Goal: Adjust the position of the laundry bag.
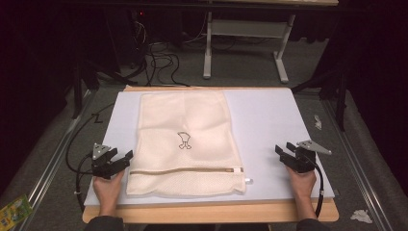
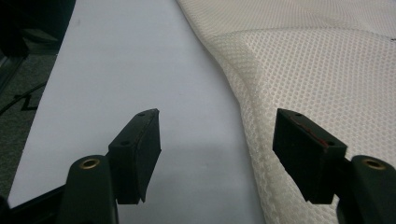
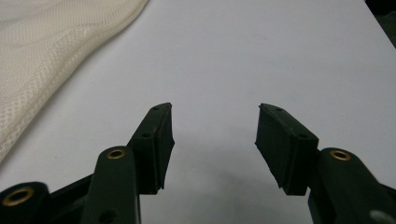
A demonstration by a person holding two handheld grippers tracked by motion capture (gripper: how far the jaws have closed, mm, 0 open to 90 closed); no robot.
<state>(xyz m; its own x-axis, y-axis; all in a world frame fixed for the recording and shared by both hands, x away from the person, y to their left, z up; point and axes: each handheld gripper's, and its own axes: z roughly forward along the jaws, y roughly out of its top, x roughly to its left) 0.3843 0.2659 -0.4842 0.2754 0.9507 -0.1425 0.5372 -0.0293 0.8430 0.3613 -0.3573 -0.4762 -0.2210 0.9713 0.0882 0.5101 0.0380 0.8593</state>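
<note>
A cream mesh laundry bag (image 1: pixel 183 139) lies flat on the white board (image 1: pixel 269 120), its zipper (image 1: pixel 185 170) running across near the front edge and a small black emblem (image 1: pixel 184 140) at its middle. My left gripper (image 1: pixel 120 159) rests open at the bag's left edge; in the left gripper view one jaw hovers over the mesh bag (image 2: pixel 317 84), the other over bare board (image 2: pixel 116 70). Well right of the bag, my right gripper (image 1: pixel 284 150) stands open over bare board (image 3: pixel 261 56), with the bag's edge (image 3: pixel 51 51) off to its left. Nothing is between either pair of jaws.
The white board sits on a wooden tabletop (image 1: pixel 211 211). Beyond the table stand a white table frame (image 1: pixel 245 43) and tangled cables (image 1: pixel 159 62) on the floor. Crumpled scraps (image 1: pixel 361 216) lie at the front right, and a green packet (image 1: pixel 12 209) at the front left.
</note>
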